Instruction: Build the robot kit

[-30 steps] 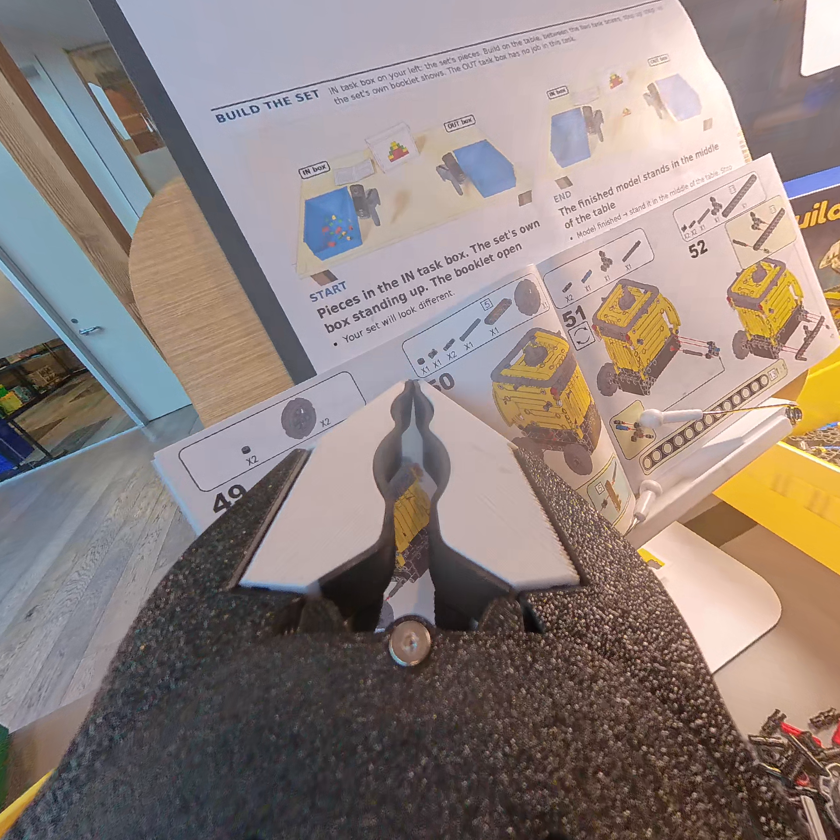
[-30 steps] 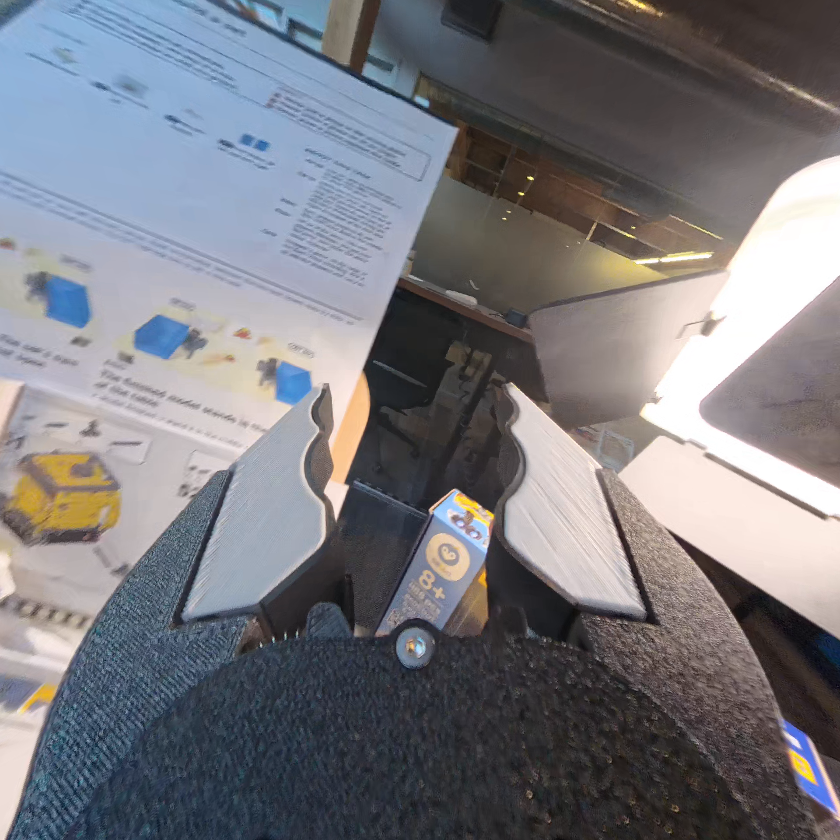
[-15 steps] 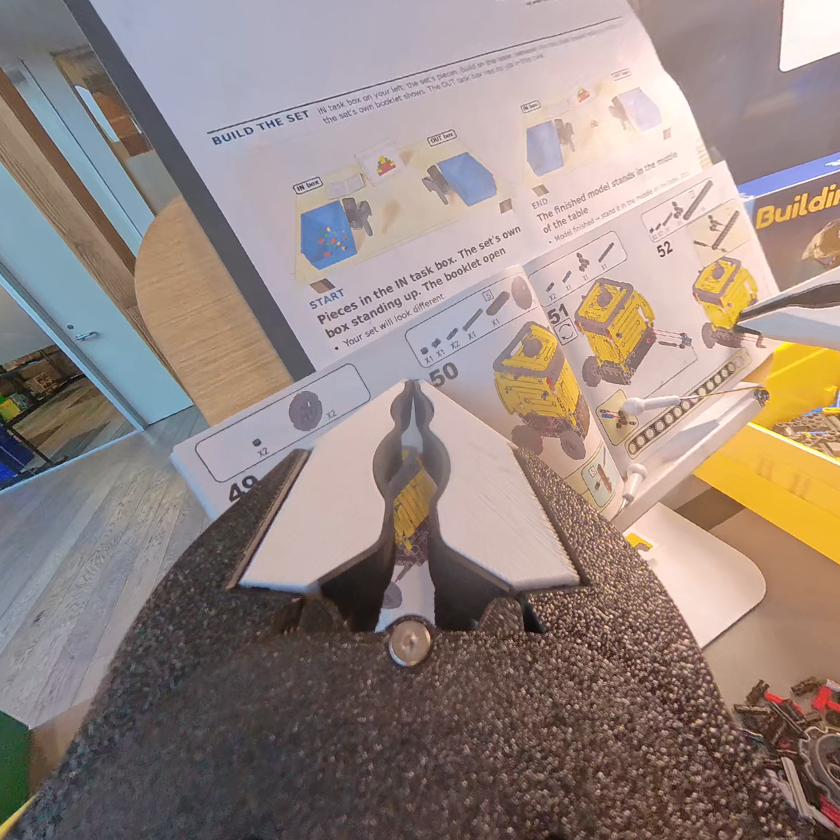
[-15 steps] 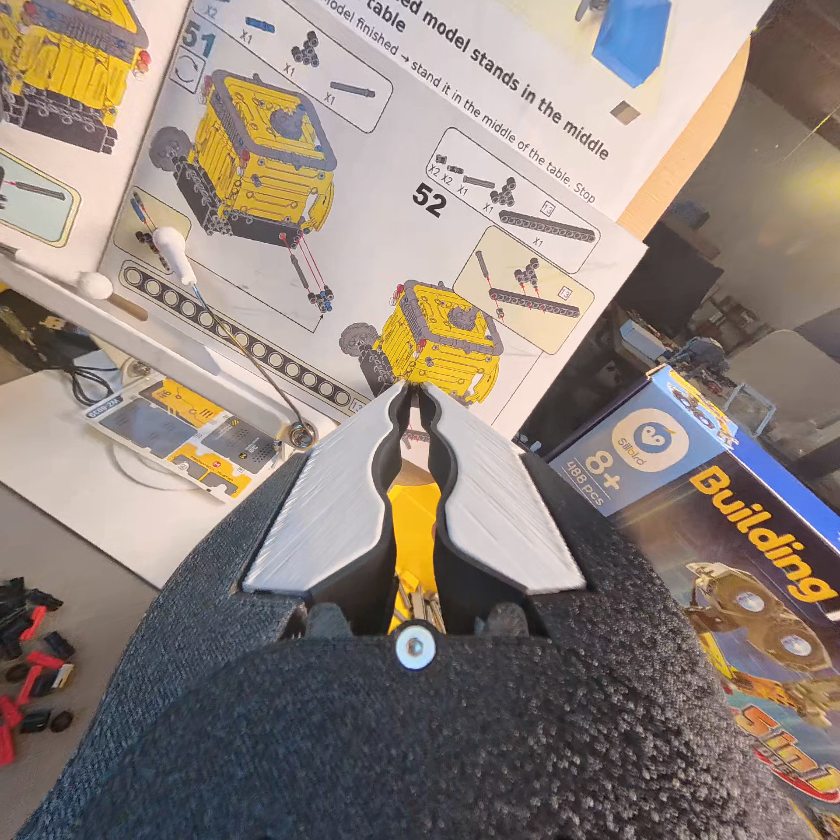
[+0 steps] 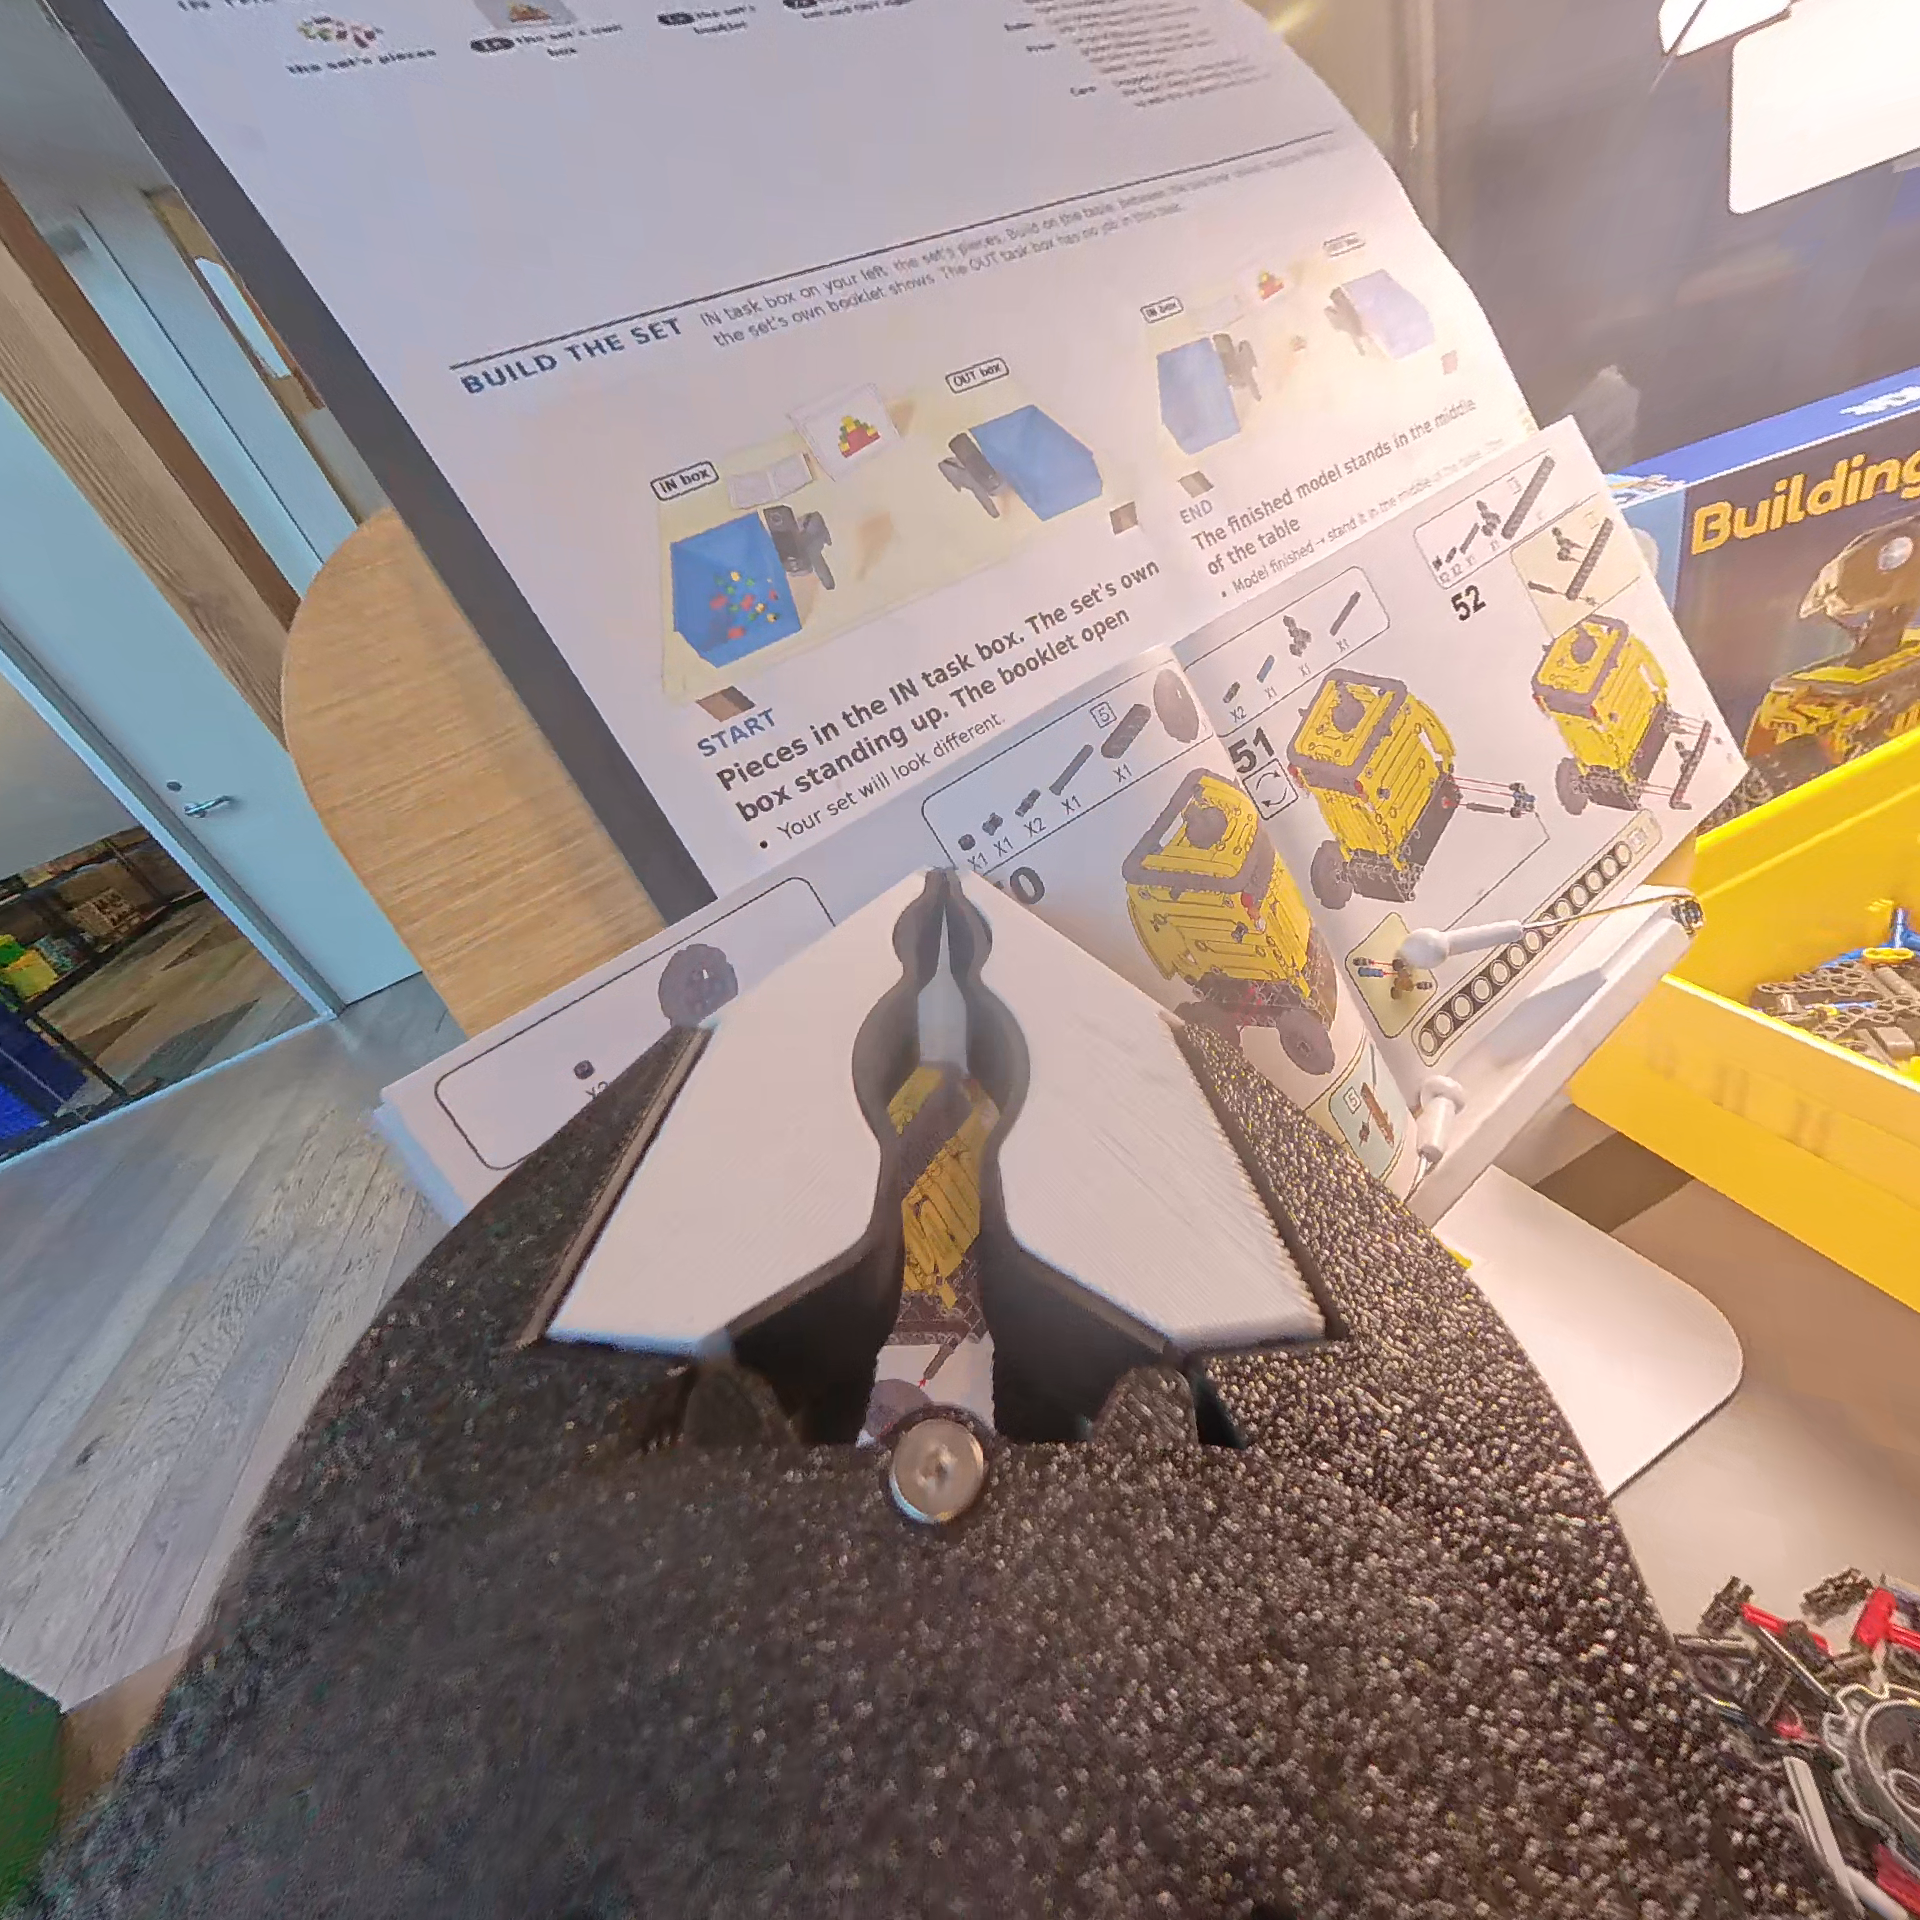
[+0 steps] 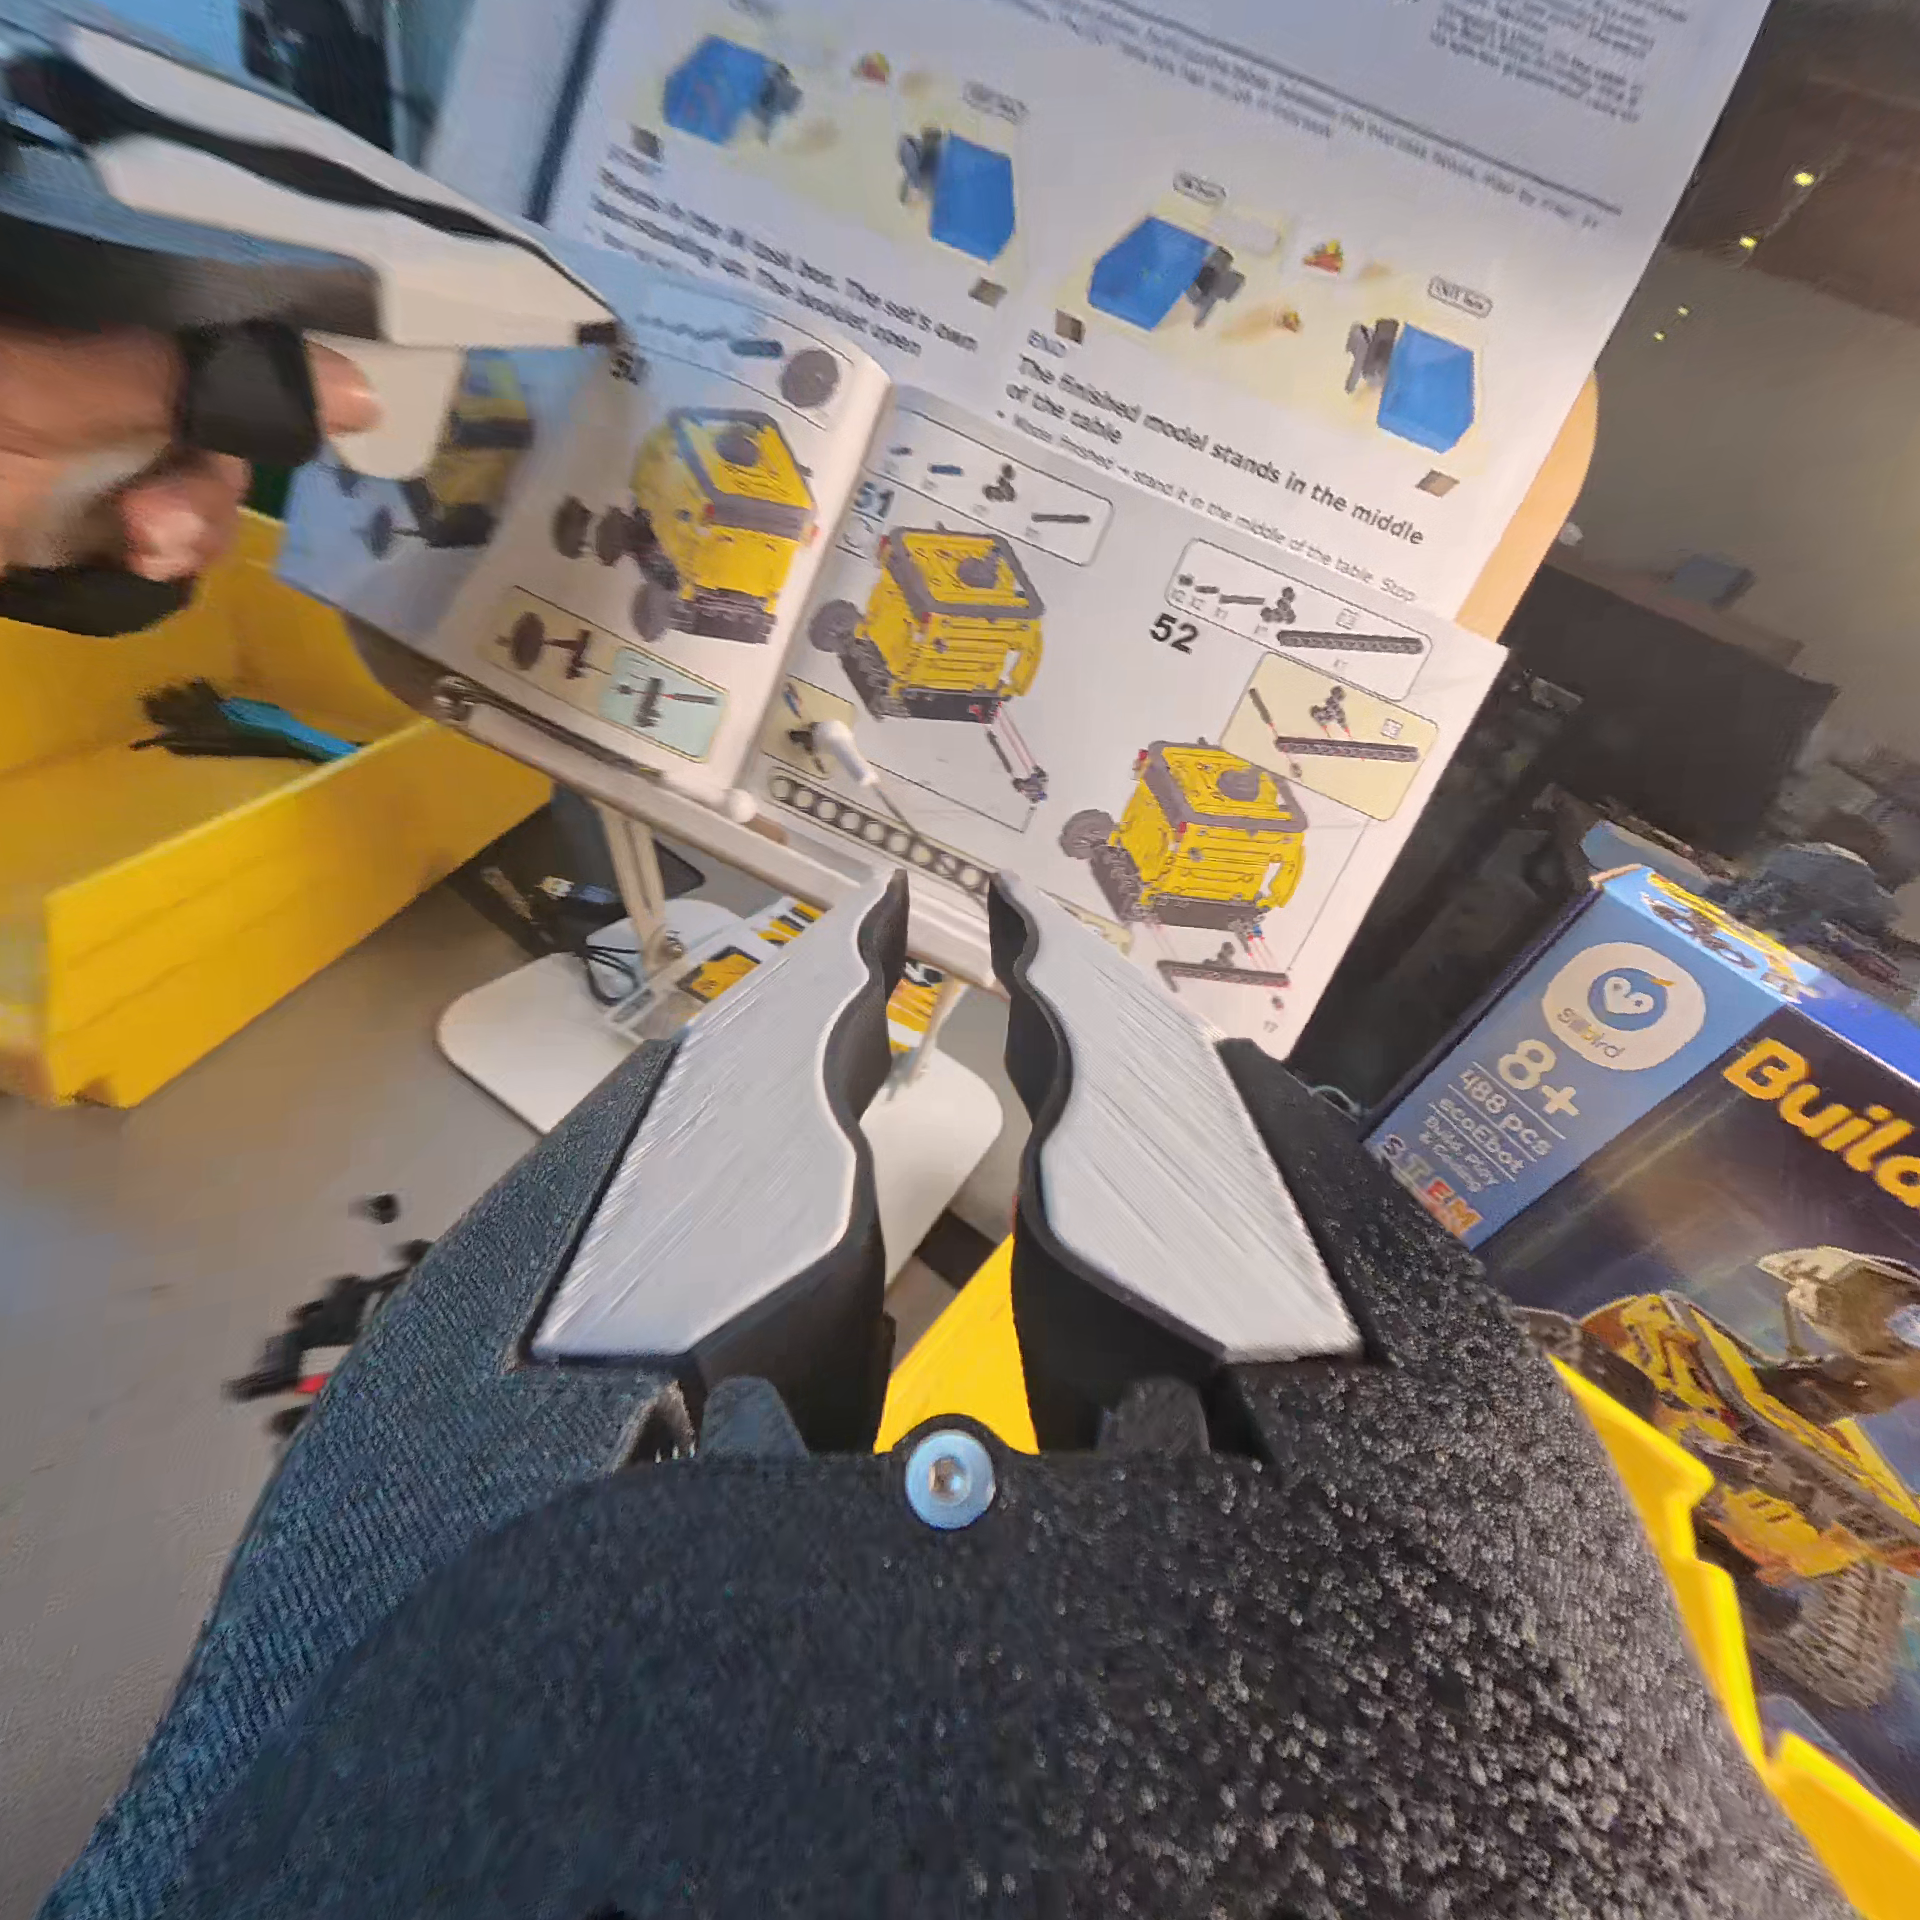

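Observation:
An open instruction booklet (image 5: 1382,790) stands on a white stand (image 5: 1579,1340), with a large printed sheet (image 5: 831,260) behind it. My left gripper (image 5: 945,881) is shut with its tips at the top edge of the booklet's left page, and seems to pinch it. It also shows in the right wrist view (image 6: 597,335), held by a person's hand (image 6: 94,457). My right gripper (image 6: 945,888) is slightly open and empty. It sits just in front of the stand's ledge, below the booklet's right page (image 6: 1195,675).
A yellow bin (image 5: 1766,1049) with small parts stands right of the stand. Another yellow bin (image 6: 208,894) is on the left. A blue set box (image 6: 1662,1101) stands on the right. Loose black and red pieces (image 5: 1808,1683) lie on the grey table (image 6: 156,1247). Across from one pair of fingers to the other is roughly 20 centimeters.
The right gripper swung down from the room to the booklet, closed half a second ago, and has now opened a little and drawn back. The left gripper stayed shut at the page edge.

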